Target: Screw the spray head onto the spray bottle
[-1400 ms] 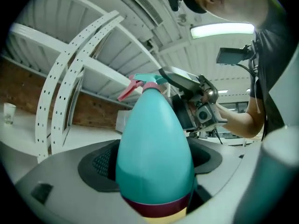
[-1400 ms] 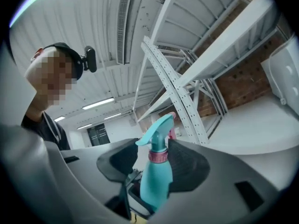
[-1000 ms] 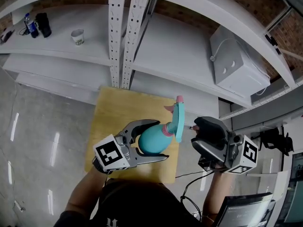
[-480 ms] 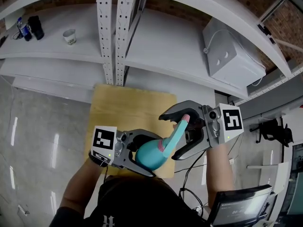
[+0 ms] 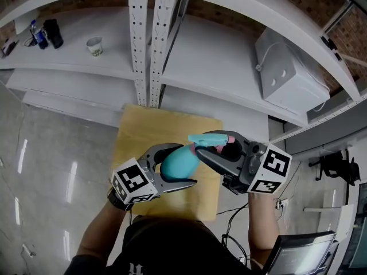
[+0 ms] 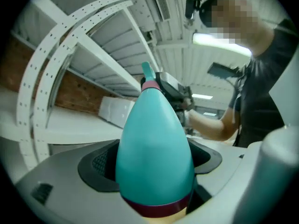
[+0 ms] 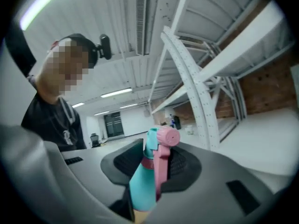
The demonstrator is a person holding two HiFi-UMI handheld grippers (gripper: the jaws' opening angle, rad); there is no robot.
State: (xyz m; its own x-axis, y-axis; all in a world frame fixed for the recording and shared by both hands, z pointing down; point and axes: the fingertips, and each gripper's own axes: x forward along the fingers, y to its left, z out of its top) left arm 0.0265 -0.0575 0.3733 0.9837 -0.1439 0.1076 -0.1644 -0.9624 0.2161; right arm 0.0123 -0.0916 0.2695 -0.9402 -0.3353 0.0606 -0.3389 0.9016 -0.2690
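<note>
Left tongs [image 5: 186, 165] are clamped round the belly of the teal spray bottle [image 5: 175, 162], holding it up in the air above the yellow desk [image 5: 143, 136]. The bottle lies nearly level, its neck pointing toward the right tongs [image 5: 205, 145]. Those have just been closing, and now their pads press on the spray head [image 7: 158, 146], teal with a pink trigger. The head sits at the bottle's neck, right where the pink collar shows.
</note>
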